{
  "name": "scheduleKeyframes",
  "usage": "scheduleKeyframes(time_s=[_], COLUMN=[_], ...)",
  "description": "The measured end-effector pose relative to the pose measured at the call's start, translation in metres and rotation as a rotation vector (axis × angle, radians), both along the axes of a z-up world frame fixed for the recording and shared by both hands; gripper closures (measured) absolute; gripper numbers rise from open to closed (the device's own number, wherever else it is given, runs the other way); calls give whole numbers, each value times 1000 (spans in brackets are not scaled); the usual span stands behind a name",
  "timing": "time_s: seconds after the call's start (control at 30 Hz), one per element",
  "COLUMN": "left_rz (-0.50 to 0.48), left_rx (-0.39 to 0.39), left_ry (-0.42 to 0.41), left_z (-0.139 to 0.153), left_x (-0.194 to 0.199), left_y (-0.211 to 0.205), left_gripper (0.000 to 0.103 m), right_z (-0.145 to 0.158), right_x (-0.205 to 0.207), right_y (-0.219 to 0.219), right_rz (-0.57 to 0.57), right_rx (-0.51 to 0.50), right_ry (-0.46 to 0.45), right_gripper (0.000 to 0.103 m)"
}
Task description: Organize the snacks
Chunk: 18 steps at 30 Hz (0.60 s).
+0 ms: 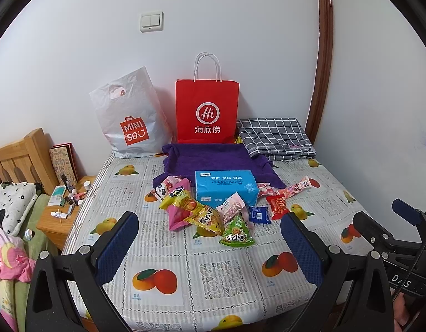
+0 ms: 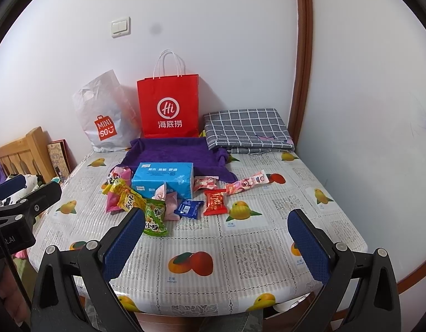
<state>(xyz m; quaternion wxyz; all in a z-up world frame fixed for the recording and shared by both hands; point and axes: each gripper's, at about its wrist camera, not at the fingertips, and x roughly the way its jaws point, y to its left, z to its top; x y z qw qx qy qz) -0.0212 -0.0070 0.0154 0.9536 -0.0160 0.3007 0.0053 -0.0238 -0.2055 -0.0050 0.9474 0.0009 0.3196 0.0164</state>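
**Risks at the approach stage: loose packets on a slick cover**

Left gripper (image 1: 210,244) and right gripper (image 2: 217,238) hover over the near edge of the bench (image 2: 268,251), both spread wide and holding nothing.

- **Location of task items.** The snack pile (image 1: 210,213) lies mid-bench, just in front of the blue tissue pack (image 1: 225,186). The purple cloth tray (image 1: 213,157) sits behind it, probably the destination, though the red paper bag (image 1: 207,110) may serve instead.
- **Overlap.** Packets lie across one another. Closing on the green packet (image 1: 236,233) may drag the yellow packet (image 1: 204,218) along.
- **Slippage.** The plastic cover looks glossy; a flat packet may slide away rather than lift.
- **Crushing.** Thin wrappers such as the red packet (image 2: 215,202) likely deform under a hard squeeze.
- **Collision.** Both grippers point at the same pile; simultaneous reaches may clash.
- **Obstruction.** The tissue pack stands between pile and tray; a low carry may strike it.
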Motion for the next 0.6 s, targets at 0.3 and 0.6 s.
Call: scheduleKeyframes(time_s=[0.3,0.6], left_rz=[-1,2], left_rx=[-6,-15], left_ry=[2,50], left_z=[-2,-27], left_x=[6,34], left_y=[3,22], left_gripper=[0,0], right_z=[-3,-19], right_x=[2,19], right_y=[1,-3], right_rz=[7,36], right_rx=[8,15], right_ry=[1,16], right_gripper=[1,1])
